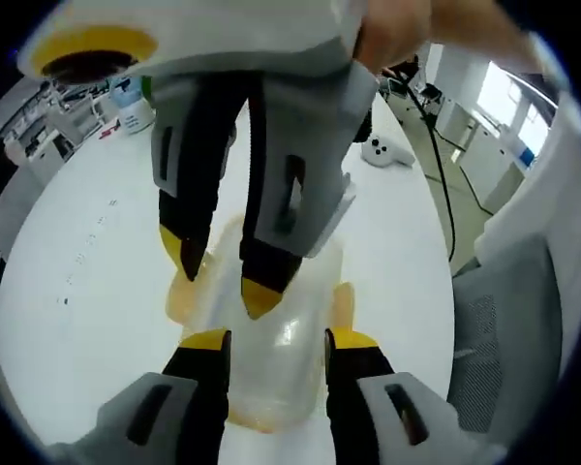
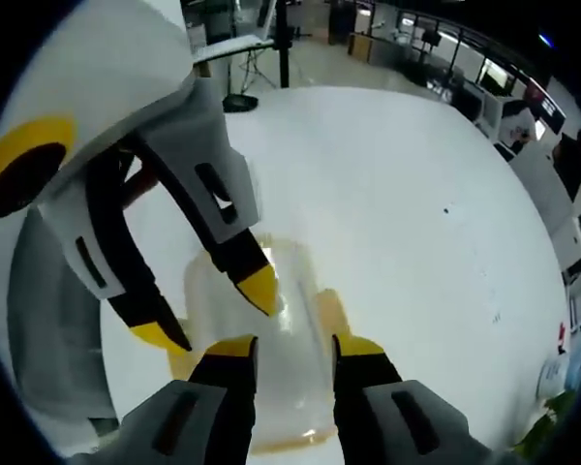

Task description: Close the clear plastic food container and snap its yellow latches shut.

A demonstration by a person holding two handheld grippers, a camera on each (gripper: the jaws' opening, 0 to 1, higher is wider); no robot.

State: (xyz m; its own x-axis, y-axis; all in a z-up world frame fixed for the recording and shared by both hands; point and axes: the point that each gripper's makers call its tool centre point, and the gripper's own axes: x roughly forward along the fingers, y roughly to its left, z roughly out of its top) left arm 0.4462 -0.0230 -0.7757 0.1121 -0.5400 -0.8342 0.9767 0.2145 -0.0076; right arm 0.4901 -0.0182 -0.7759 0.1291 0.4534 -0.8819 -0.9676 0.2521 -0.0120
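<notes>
**Both grippers over the container**

On the white round bench (image 1: 387,252), the clear rectangular plastic food container with yellow latches (image 1: 295,334) lies directly beneath and between both sets of fingers. The left gripper (image 1: 279,341) has its yellow-tipped fingers spread apart above the lid. Opposite it, the right gripper (image 2: 295,344) likewise has its fingers parted over the container (image 2: 290,387), gripping nothing.
</notes>
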